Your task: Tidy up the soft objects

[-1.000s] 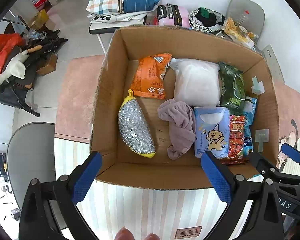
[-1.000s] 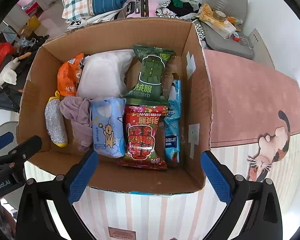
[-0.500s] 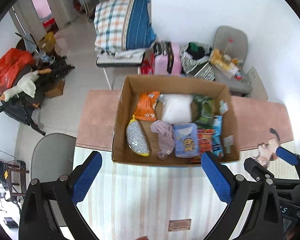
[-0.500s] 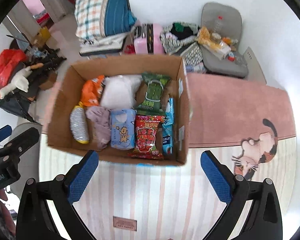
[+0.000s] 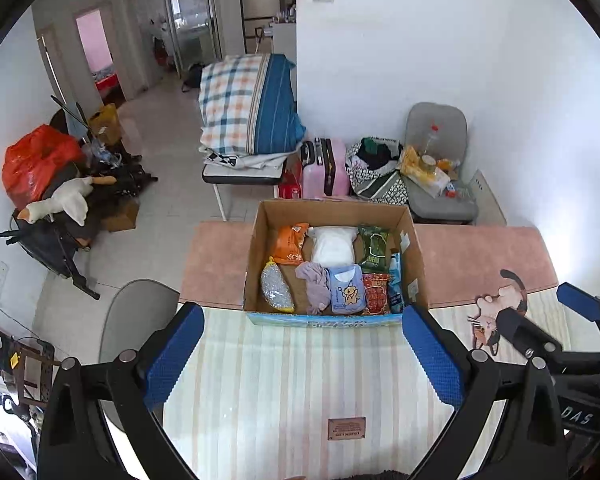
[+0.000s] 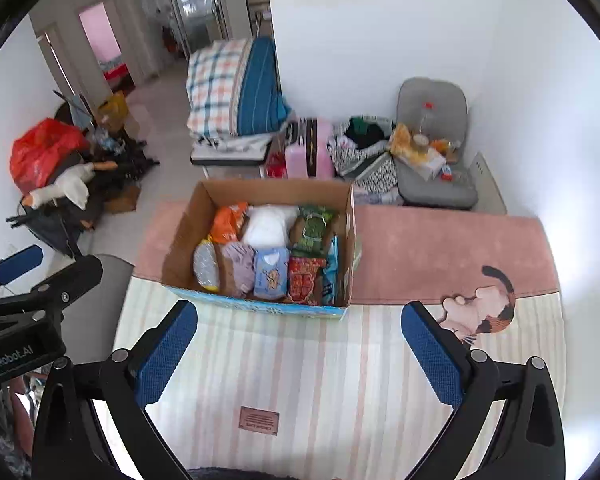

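Both tongs are hanging spread wide and empty, left tongs (image 5: 302, 350) and right tongs (image 6: 298, 344). The cardboard box (image 5: 332, 318) is sitting straight ahead of them on the striped surface (image 5: 300, 380), long side running across, nearer neither. It's looking packed tidy: snack packs, a purple cloth (image 5: 314, 286), a silver sponge (image 5: 276, 290).

One box (image 5: 256, 264) – roughly nine soft items; two chairs.
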